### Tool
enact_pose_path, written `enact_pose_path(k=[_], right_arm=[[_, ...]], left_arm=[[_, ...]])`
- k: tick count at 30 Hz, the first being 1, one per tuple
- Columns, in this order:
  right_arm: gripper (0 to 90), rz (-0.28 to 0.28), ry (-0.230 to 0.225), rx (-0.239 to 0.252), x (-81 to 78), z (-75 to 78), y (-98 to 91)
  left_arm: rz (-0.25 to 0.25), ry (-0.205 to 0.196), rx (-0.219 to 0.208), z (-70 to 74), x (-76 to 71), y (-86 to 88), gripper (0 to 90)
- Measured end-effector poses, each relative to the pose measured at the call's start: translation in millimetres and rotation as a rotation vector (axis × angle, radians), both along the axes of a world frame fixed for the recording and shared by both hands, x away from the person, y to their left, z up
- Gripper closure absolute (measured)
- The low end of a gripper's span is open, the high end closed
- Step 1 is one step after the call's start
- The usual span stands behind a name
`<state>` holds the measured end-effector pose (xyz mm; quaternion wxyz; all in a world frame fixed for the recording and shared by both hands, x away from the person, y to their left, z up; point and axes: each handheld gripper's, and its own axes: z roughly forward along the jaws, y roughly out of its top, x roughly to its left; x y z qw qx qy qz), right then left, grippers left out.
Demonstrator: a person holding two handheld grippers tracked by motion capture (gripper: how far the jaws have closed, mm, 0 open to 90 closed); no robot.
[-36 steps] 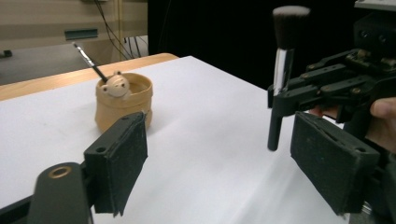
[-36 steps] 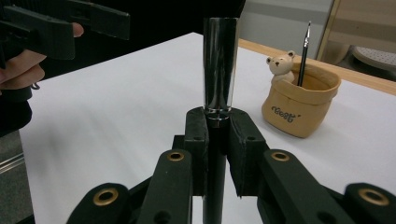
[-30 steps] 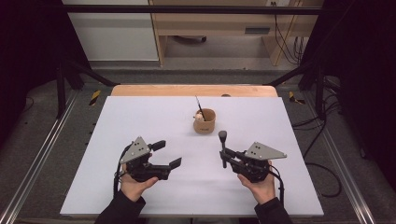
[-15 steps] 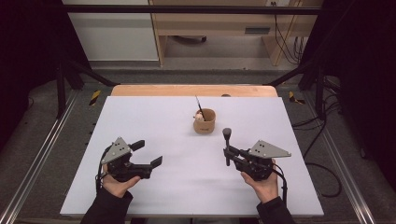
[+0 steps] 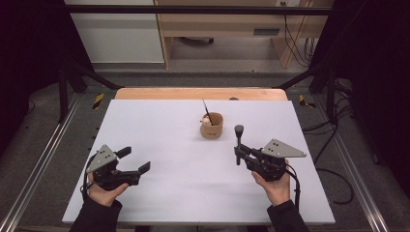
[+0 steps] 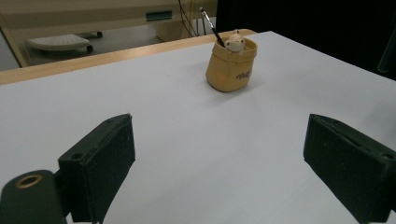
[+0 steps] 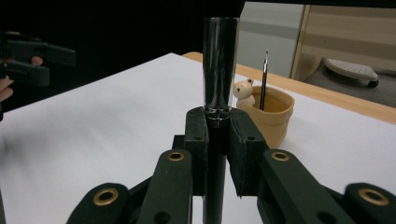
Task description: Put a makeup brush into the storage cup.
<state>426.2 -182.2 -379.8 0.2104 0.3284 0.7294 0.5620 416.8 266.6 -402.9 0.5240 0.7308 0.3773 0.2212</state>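
Right hand-held gripper (image 5: 238, 151) with upright pen (image 7: 219, 70), tan cup (image 5: 212, 125) nearby.

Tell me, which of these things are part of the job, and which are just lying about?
In the job:
- metal rod, clamped upright in the right gripper
- tan cup, with a thin brush and a small figure in it
- left gripper, open and empty

Just lying about:
- wooden shelf
- cables on the floor

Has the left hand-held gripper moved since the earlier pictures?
Yes. In the high view the left hand-held gripper has moved left, away from the cup, toward the table's left edge. Its jaws have just been opening, with nothing between them.
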Motion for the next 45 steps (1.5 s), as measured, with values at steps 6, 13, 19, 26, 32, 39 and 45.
enact_pose_path(k=[6, 13, 19, 26, 32, 39, 45], right_arm=[[79.3, -0.021, -0.011, 0.017, 6.9, 8.5, 3.1], [79.3, -0.054, -0.020, 0.047, 18.4, 17.2, 6.2], [79.3, -0.072, -0.020, 0.061, 31.2, 24.5, 13.5], [79.3, -0.098, -0.015, 0.063, 51.1, 31.4, 25.6], [79.3, -0.126, -0.011, 0.071, 64.9, 32.2, 34.4], [79.3, -0.158, -0.003, 0.085, 82.8, 35.4, 39.9], [79.3, -0.180, 0.005, 0.094, 97.5, 37.0, 44.6]], left_arm=[[0.031, -0.006, 0.004, -3.1, -0.3, 8.2, 8.4], [0.034, -0.011, 0.012, -6.3, 1.0, 14.4, 8.2], [0.034, -0.020, 0.013, -6.8, 2.7, 18.6, 8.2], [0.044, -0.021, 0.008, -8.2, 5.3, 21.3, 8.5], [0.043, -0.021, 0.012, -8.5, 5.4, 22.4, 8.7], [0.043, -0.019, 0.017, -10.2, 6.4, 21.0, 8.7], [0.043, -0.023, 0.019, -11.6, 7.2, 20.8, 8.8]])
